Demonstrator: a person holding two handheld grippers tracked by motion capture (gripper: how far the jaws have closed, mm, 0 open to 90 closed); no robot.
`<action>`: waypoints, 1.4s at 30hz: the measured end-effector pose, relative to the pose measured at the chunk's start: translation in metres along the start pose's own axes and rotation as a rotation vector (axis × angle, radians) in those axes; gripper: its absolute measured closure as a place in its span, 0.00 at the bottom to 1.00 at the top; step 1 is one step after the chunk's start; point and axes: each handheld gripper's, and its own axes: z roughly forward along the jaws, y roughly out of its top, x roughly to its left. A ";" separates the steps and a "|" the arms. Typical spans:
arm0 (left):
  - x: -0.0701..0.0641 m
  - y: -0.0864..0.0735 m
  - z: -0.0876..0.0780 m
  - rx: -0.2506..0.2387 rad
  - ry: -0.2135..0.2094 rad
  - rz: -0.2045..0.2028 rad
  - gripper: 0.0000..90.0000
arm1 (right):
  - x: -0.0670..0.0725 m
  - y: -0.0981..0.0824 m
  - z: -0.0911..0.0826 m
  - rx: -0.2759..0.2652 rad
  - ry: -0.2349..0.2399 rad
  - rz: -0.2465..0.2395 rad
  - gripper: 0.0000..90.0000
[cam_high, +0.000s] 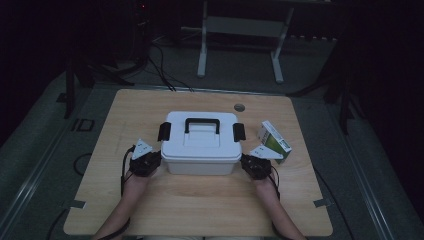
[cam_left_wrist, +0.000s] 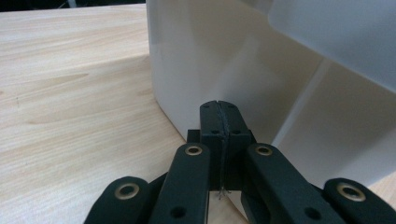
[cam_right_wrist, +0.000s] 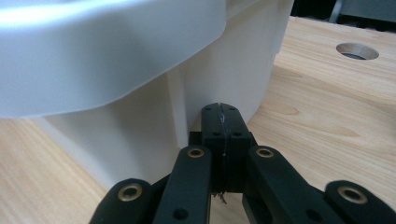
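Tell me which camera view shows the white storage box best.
The high view: the white storage box appears whole, with lid, black handle and two side latches, between the left gripper and right gripper. Both gripper views give close-ups of its wall under the lid's rim, behind shut jaws.

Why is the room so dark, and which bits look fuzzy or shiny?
High view: dim all round, only the table and white box lit. Left gripper view: the box lid's edge is blurred. Right gripper view: glare on the lid, soft focus.
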 end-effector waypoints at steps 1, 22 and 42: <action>-0.001 -0.001 -0.001 0.001 -0.002 -0.002 1.00 | 0.002 -0.001 -0.002 0.003 0.004 -0.002 1.00; -0.033 -0.017 -0.030 0.032 -0.063 0.017 1.00 | 0.019 -0.019 -0.045 0.029 0.038 0.034 1.00; -0.040 -0.026 -0.045 0.032 -0.088 0.036 1.00 | 0.023 -0.026 -0.055 0.024 0.077 0.059 1.00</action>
